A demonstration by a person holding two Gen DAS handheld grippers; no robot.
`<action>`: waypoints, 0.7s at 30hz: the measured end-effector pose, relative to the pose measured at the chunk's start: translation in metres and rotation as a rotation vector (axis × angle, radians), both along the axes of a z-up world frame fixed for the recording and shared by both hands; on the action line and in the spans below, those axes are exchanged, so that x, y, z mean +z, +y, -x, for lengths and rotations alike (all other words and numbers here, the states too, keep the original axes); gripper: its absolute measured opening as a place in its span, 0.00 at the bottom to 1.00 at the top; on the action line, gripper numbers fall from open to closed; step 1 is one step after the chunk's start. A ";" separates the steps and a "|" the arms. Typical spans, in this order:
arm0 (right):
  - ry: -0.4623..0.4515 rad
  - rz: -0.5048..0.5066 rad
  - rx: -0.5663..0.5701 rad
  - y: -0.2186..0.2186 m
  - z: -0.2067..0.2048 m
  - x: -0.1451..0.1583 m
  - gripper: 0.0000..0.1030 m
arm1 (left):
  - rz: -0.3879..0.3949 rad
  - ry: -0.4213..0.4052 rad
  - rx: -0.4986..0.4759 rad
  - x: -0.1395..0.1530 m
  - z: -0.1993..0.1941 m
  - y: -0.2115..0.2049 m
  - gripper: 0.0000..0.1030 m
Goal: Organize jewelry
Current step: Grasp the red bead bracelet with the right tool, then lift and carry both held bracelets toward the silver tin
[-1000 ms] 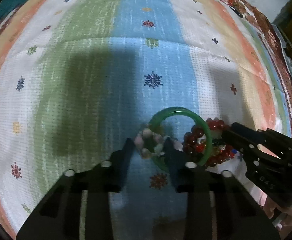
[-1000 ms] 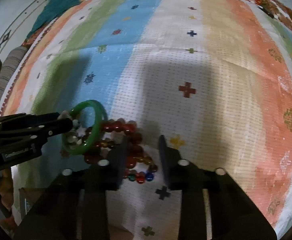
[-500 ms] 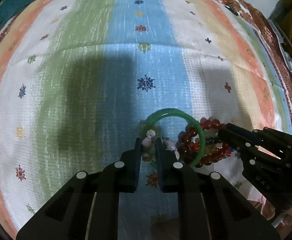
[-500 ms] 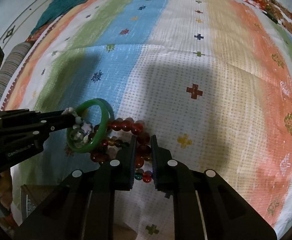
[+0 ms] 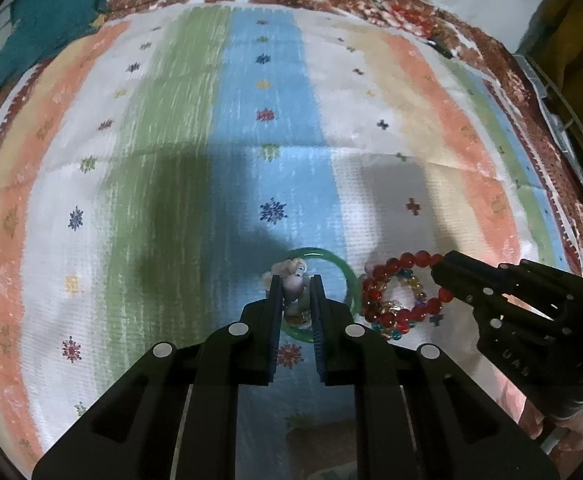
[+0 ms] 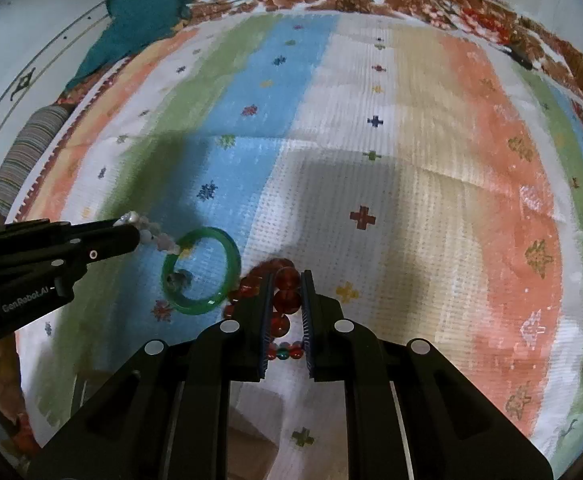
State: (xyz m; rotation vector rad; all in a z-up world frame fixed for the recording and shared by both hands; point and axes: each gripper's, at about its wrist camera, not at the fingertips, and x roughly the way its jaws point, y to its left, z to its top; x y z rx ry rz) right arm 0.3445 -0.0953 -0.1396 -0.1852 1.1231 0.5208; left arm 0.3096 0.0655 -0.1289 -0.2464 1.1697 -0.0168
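**Grippers clamped on two bracelets, bangle on cloth**

Left gripper: jaws drawn close, pinching a pale bracelet of whitish-pink, irregular beads. In the right wrist view the strand runs from the left fingertips down to the rim of the bangle; its lower end seems to lie inside the ring, though this is blurred.

Right gripper: jaws closed on a red bracelet of large, round, translucent dark-red beads. Two or three beads sit between the pads. In the left wrist view the red loop is seen whole, with the right gripper gripping its far side.

Inside and under the red loop lies a smaller mixed strand with amber, clear, teal and blue beads; a few show below the right fingers.

Bangle: smooth, glossy, solid green, lying flat on the blue stripe, just beside the red loop.

Cloth: woven, striped green, blue, white, beige and orange, with small star and cross motifs and a red-brown floral border.

Writing: "GenRobot.AI" in white on the left gripper body. Faint letters on the right gripper body in the left wrist view, not readable.
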 end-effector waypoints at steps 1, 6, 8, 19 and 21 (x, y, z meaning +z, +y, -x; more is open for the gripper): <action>-0.008 0.002 0.000 0.000 0.001 0.002 0.14 | -0.003 -0.004 -0.003 0.001 0.001 -0.002 0.13; -0.058 0.000 -0.006 -0.002 0.007 0.017 0.14 | -0.022 -0.021 -0.016 0.009 0.004 -0.008 0.13; -0.082 0.009 -0.009 -0.004 0.010 0.022 0.14 | -0.029 -0.026 -0.017 0.010 0.006 -0.008 0.13; -0.133 0.013 -0.035 -0.013 0.021 0.036 0.14 | -0.104 -0.054 -0.029 0.023 0.021 -0.011 0.13; -0.143 0.013 -0.039 -0.014 0.024 0.039 0.14 | -0.111 -0.063 -0.032 0.026 0.023 -0.012 0.13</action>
